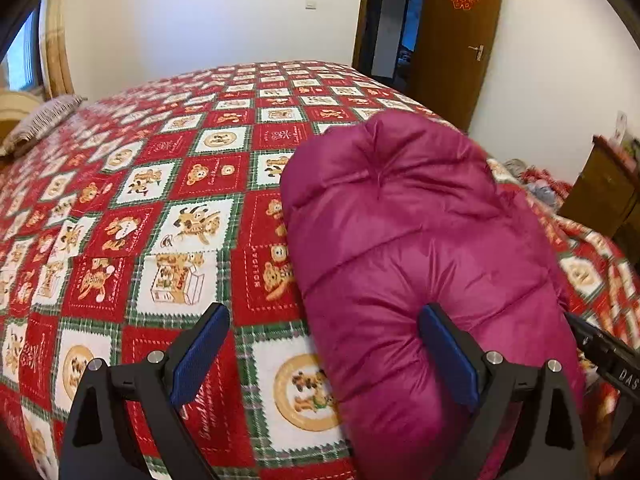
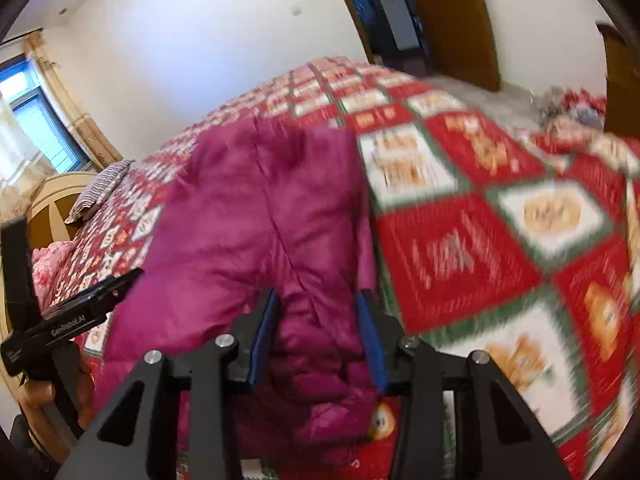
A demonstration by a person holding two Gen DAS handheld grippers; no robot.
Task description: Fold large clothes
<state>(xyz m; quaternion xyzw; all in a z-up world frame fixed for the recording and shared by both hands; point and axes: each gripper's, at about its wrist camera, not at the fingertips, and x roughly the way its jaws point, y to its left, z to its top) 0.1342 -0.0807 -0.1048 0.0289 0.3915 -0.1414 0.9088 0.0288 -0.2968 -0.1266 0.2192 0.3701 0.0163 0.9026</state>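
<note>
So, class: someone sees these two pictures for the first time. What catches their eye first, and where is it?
First, the puffy magenta jacket, folded into a bundle on the near part of the bed. Next, the red patchwork bedspread with cartoon squares covering the whole bed. Then the blue-padded left gripper, open at the bottom of its view.

Open bedspread left, puffy jacket right

The patterned bed (image 1: 140,208) lies bare and flat across its left and far parts; the bulky magenta down jacket (image 1: 400,248) blocks the near right side, and a striped pillow (image 1: 40,124) sits at the far left edge.
</note>
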